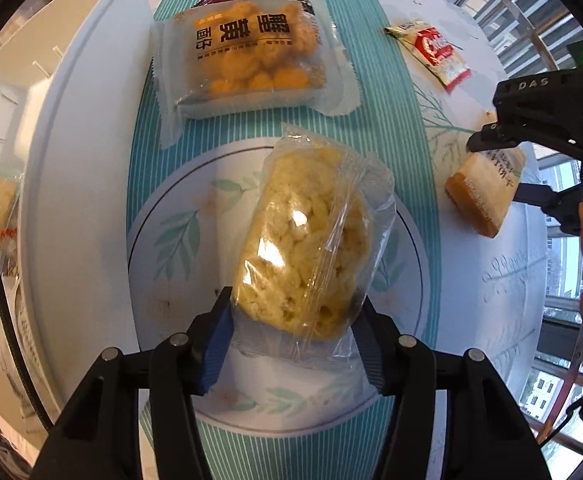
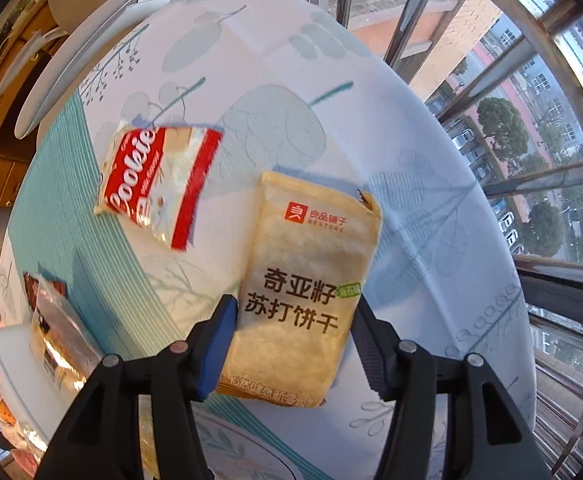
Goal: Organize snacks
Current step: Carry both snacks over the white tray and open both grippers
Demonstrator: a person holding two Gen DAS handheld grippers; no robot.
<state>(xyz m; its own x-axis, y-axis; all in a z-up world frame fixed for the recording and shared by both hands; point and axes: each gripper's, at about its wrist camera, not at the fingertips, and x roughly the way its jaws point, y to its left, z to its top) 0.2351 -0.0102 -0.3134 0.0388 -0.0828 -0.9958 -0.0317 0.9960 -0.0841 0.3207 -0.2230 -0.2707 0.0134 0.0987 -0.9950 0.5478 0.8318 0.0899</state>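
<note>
While the left gripper (image 1: 291,344) clamped a clear-wrapped pale puffed-rice cake (image 1: 307,240) and the right gripper (image 2: 291,344) pinched a tan soda-cracker packet (image 2: 307,280), both snacks seemed mid-carry, needing placement, perhaps toward the white bin (image 1: 71,128) at nine o'clock.

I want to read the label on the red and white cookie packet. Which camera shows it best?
The right wrist view: the cookie packet lies large on the tablecloth, its "Cookies" lettering legible, though slightly blurred. In the left wrist view the same packet is small and far off near the table's edge, its print unreadable.
</note>
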